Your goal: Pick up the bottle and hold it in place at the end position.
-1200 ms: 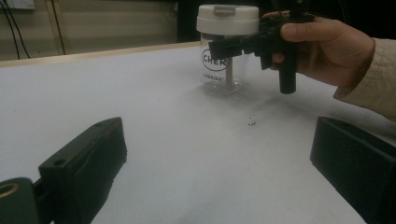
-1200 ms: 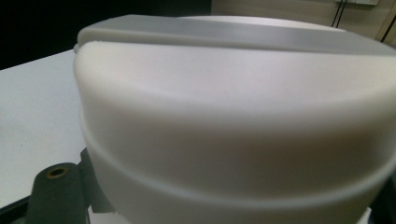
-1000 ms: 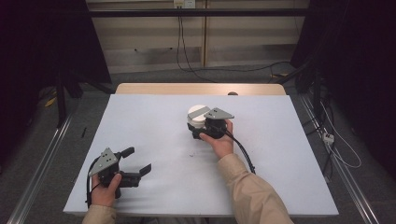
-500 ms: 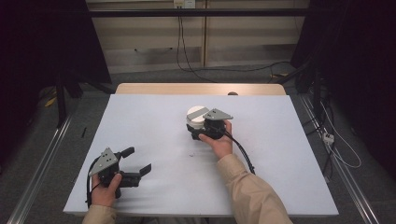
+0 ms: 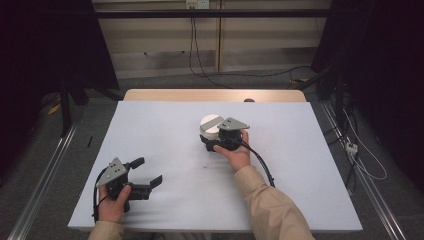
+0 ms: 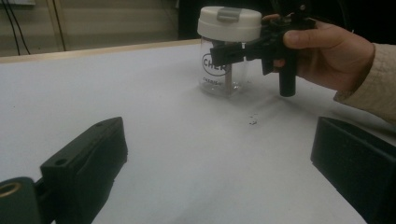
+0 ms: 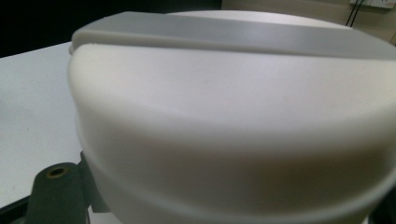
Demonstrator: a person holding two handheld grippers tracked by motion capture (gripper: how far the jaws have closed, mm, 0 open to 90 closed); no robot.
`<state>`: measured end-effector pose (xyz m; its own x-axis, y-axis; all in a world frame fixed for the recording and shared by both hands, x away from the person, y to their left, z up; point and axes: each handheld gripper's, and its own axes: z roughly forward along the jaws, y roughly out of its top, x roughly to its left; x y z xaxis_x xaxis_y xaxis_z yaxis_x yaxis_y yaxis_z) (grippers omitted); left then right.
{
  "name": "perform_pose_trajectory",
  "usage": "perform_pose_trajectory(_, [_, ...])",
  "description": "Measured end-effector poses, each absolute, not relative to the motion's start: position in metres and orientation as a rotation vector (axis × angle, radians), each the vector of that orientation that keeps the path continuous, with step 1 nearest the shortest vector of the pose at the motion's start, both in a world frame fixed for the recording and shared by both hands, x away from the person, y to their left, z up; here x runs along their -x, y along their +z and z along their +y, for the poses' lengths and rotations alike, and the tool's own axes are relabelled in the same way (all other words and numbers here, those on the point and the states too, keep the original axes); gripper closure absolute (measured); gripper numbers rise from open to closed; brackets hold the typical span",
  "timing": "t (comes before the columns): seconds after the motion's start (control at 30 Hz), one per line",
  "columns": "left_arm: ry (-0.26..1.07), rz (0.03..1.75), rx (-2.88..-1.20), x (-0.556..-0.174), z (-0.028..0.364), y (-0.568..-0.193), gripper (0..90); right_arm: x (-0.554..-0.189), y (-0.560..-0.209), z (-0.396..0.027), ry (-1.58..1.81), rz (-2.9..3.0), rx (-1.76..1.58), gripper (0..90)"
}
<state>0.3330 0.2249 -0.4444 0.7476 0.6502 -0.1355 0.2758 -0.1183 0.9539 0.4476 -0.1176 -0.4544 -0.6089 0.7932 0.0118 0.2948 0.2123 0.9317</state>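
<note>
Jar (image 6: 223, 70): clear, glossy body, glass or hard plastic, cannot tell which; dark print on the wall. Lid (image 6: 229, 23): off-white plastic, smooth, satin sheen; a matt grey strip (image 7: 233, 35) runs across its top.

Table (image 5: 165, 140): smooth, matt, pale blue-white top; a bare light wood edge (image 5: 210, 95) at the far side. A few dark specks (image 6: 252, 121) on the surface near the jar.

Left gripper (image 5: 150, 172): black matt plastic jaws, faintly grainy; a brass-coloured metal insert (image 6: 9, 190) in one part; a flat matt grey plate (image 5: 114, 171) on top.

Right gripper (image 5: 212, 141): black matt body with a like grey plate (image 5: 233, 123).

Sleeve (image 5: 272, 207): beige woven cloth, matt, creased.
</note>
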Motion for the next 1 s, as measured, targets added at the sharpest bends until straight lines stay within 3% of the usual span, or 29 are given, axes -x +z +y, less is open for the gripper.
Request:
perform_pose_trajectory(0.37, [0.338,0.778,-1.664,-0.341,0.211,-0.435,3.8,-0.448,-0.455,-0.120,1.398,2.025,-0.997,18.3])
perform_pose_trajectory(1.0, [0.258,0.759,-1.734,-0.355,0.180,-0.423,6.5,-0.446,-0.455,-0.121,1.389,2.031,-1.000,18.4])
